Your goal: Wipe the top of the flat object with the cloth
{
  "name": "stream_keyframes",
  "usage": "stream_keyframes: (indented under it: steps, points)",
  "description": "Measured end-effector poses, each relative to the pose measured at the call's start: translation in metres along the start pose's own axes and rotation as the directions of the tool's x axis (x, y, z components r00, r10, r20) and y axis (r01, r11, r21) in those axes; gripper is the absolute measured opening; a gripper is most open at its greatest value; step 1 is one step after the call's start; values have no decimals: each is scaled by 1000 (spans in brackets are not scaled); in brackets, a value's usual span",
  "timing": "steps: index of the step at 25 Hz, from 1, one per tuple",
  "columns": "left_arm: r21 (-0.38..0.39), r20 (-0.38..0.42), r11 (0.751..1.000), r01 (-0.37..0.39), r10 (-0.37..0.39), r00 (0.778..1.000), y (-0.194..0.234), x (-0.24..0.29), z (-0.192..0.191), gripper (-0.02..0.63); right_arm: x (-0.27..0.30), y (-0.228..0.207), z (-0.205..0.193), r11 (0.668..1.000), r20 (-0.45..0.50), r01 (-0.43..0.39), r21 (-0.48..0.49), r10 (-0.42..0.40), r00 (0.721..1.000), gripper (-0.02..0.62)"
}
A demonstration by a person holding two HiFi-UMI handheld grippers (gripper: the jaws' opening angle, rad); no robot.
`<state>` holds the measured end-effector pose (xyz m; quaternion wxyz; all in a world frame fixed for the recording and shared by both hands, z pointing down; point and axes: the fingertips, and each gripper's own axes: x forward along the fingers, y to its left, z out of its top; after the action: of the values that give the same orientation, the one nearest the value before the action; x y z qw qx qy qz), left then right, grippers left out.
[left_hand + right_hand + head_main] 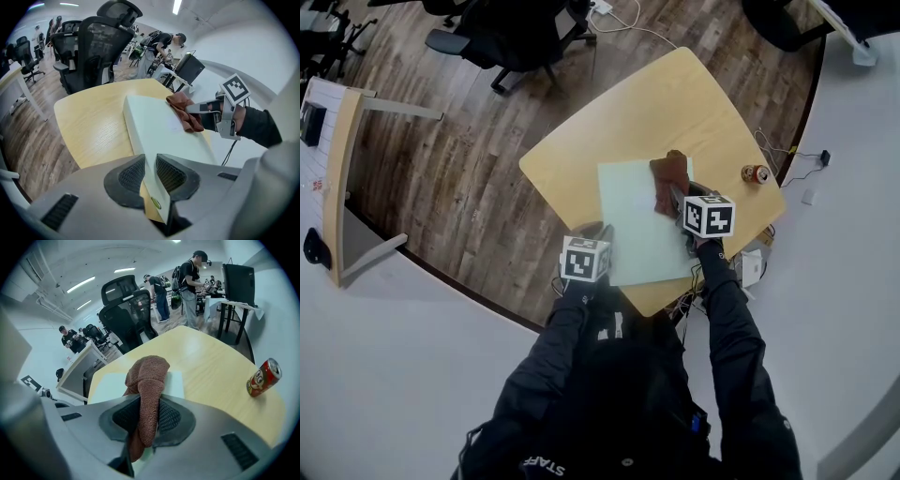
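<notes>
Here, right claw (143, 420) pinches a crumpled rust-brown cloth (148, 373) on the pale flat board (159, 123); left claw (150, 174) clamps its edge

1 ea. — cloth (670, 178), board (637, 230), can (756, 173)

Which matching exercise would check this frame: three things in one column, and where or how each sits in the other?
Things:
1. cloth
2. flat object
3. can

Places or states:
A. alone on the bare wooden table, apart from the other two
B. near edge clamped between the jaws of the left hand-held gripper
C. pinched in the right hand-held gripper, its free end resting on the pale top

Pairs: 1-C, 2-B, 3-A
</notes>
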<state>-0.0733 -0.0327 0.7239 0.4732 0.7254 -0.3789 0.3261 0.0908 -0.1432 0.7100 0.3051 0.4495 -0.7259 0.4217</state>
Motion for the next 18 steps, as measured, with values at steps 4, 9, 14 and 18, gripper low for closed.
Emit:
stream_keyframes:
  steps: [4,9,14,18]
  points:
    - [-3,-3,1000,2,-2,1000,0,-1,0,95,-8,-18,-2,999,2,35,7,-35,999,95]
    - [-4,-2,1000,7,-7,1000,-1,-2,0,95,-27,-30,2,997,28,75,8,-75,997,91]
    - [-10,-7,1000,21,-21,1000,0,-3,0,95,-54,11,22,999,114,-22,46,17,993,89]
    - [-13,-8,1000,27,-27,1000,-1,-3,-1,95,-58,62,25,987,150,-140,81,126,981,89]
